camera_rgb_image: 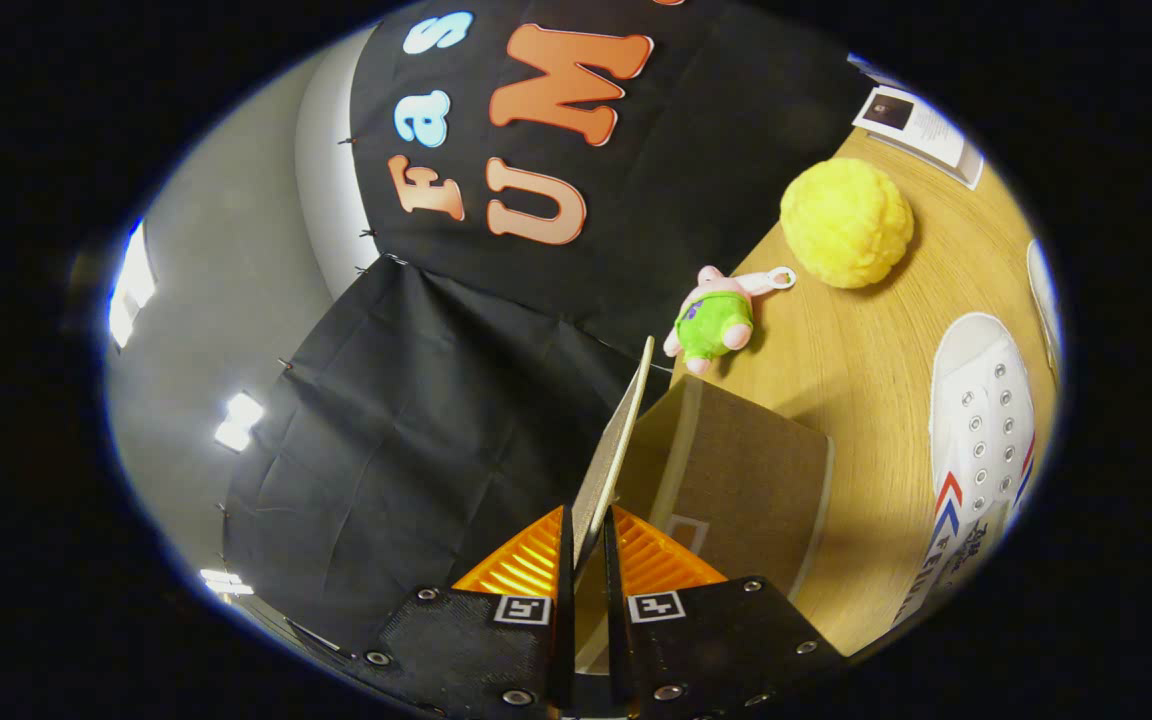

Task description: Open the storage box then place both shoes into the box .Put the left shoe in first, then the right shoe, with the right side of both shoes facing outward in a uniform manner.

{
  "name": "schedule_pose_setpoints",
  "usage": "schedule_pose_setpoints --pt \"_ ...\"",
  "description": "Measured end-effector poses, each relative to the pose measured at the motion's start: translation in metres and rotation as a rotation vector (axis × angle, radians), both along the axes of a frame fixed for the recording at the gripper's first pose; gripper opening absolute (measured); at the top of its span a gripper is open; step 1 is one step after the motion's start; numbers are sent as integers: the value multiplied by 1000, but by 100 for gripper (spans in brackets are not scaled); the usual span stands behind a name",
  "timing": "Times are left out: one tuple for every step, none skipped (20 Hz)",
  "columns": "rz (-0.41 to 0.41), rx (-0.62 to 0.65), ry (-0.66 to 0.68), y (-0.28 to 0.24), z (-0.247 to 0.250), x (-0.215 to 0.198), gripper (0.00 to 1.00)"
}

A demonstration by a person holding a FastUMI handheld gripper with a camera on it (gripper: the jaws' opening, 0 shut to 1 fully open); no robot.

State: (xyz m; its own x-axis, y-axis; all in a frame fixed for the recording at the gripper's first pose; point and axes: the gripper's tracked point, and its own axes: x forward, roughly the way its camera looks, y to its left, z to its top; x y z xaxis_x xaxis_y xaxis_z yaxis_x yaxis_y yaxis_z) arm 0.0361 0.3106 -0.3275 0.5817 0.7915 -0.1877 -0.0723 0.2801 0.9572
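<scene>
the gripper [588,545] sits at the bottom centre of the frame with its fingers drawn close together, both pressing on the thin edge of the storage box lid [616,450], which runs up from between them toward the middle of the frame. the view is rolled, so the wooden table [866,340] fills the right side. the storage box [736,480] is just right of the fingers, a brown body with a paler rim, its lid lifted clear of that rim along the edge we see.

the lid looks like a thin stiff panel, light, probably cardboard or board (likely to flex or slip if pinched only at a corner), so a grip on the free edge near its middle suits swinging it back. one white shoe [981,420] with metal eyelets and red and blue side stripes lies at the right, well apart from the box; its canvas upper should be soft, the sole firmer, so the heel or the collar would make the best hold. a sliver of something white [1044,290] shows above it, perhaps the other shoe; i cannot tell. a green and pink plush toy [711,320] and a yellow fuzzy ball [846,222] lie at upper right.
</scene>
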Motion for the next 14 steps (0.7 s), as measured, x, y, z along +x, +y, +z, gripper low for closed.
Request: schedule_pose_setpoints --pt "2 0 -21 5 12 2 13" --pt "6 -11 -41 9 23 3 13" --pt "14 -26 -67 15 34 5 14" --pt "20 -47 -92 22 43 8 14" --pt "22 -67 -115 29 51 9 15" --pt "20 -80 -133 36 60 11 15" --pt "25 -92 -150 44 68 13 16" --pt "36 -114 -161 55 73 15 16" --pt "53 -132 -177 66 78 15 16" --pt "67 -155 -187 78 84 18 16" --pt "80 -170 -202 88 90 21 17" --pt "88 -192 -215 101 97 25 17" --pt "99 -205 -229 112 102 26 17" --pt "106 -217 -236 125 106 27 17"
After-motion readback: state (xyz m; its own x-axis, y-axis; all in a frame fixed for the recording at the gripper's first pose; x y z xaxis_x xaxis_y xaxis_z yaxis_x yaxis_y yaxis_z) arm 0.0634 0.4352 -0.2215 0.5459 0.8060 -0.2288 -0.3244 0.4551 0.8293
